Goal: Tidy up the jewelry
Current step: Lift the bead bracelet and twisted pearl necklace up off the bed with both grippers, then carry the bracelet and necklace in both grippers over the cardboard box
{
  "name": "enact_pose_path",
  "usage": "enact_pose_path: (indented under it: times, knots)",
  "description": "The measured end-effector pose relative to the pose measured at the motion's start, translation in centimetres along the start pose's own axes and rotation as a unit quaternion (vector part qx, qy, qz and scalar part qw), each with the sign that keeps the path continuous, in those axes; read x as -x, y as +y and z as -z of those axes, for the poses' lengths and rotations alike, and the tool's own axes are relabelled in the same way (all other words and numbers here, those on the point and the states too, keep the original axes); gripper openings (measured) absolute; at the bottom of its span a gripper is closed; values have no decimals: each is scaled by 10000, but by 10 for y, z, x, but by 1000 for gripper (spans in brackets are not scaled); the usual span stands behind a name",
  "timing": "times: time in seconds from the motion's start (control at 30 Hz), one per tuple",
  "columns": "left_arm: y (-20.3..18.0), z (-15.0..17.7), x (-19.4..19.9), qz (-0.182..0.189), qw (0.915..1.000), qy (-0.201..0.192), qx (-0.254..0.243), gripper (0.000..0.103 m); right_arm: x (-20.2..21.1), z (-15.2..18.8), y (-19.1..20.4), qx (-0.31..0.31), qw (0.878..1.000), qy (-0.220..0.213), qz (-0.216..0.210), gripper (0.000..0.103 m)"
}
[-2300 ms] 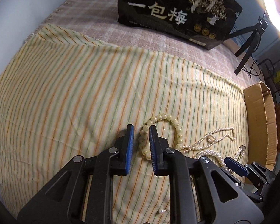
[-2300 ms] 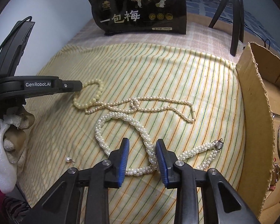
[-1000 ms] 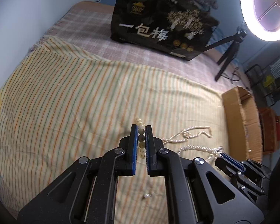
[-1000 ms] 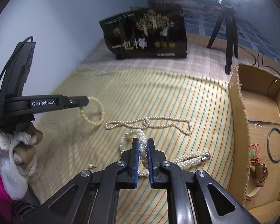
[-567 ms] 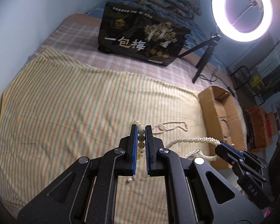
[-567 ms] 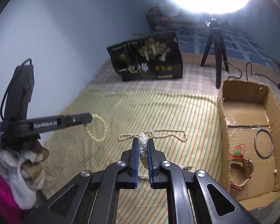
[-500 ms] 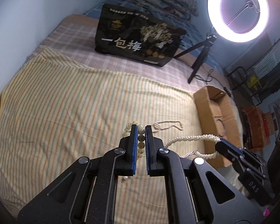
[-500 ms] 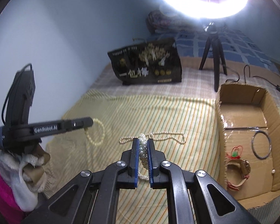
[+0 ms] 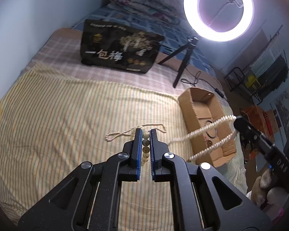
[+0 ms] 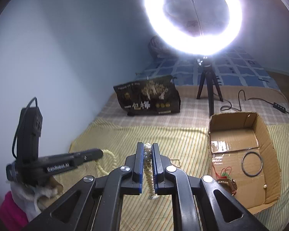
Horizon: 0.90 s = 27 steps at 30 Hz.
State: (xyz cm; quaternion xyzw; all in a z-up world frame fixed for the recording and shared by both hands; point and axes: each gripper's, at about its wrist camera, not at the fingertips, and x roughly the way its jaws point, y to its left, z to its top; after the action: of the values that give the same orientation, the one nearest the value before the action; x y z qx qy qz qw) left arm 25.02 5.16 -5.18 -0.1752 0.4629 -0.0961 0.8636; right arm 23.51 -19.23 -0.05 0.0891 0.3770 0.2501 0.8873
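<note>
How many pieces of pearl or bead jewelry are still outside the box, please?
3: a bead bracelet in the left gripper, a thick pearl strand in the right gripper, and a thin pearl necklace on the cloth.

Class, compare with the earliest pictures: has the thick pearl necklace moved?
Yes. The thick pearl necklace lay on the striped cloth; now it hangs lifted off it in the right gripper, swung toward the cardboard box.
</note>
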Motion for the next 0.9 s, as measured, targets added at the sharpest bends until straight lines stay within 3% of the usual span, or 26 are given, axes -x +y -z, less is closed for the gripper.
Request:
enact_pose_path:
  times: [0.47,0.9]
  knots:
    - [-73,-10,7,403,9978,-280,-451,5,50,-22,-36,-264,9973,-674,143,5]
    - [-135,0,-20,790,9934,-80,-827,5,76,-39,-87,-400,9927,-961,617,5]
